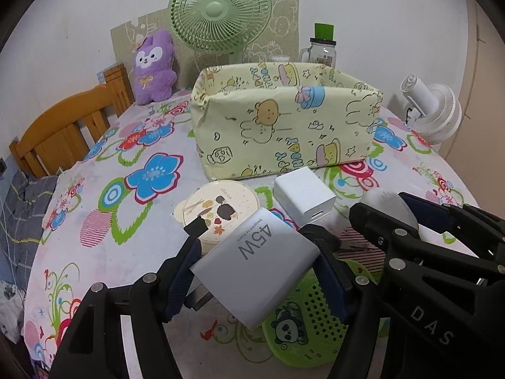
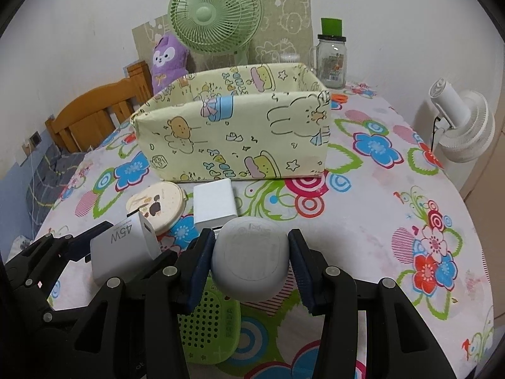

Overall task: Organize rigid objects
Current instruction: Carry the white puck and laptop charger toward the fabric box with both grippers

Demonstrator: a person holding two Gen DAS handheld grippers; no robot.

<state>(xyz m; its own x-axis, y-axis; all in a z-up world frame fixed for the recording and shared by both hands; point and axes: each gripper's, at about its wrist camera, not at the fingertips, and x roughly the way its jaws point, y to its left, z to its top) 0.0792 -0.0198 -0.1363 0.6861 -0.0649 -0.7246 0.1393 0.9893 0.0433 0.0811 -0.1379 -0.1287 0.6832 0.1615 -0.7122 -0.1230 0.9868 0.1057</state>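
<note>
My left gripper is shut on a white 45W charger and holds it above the table; the charger also shows in the right wrist view. My right gripper is shut on a rounded grey case, also raised; the case shows in the left wrist view. On the floral tablecloth lie a second white charger, a round cream tin and a green perforated panda basket beneath the grippers. The yellow cartoon fabric bin stands open behind them.
A green fan, purple plush, glass jar with green cap and white fan stand along the back and right. A wooden chair sits at the left table edge.
</note>
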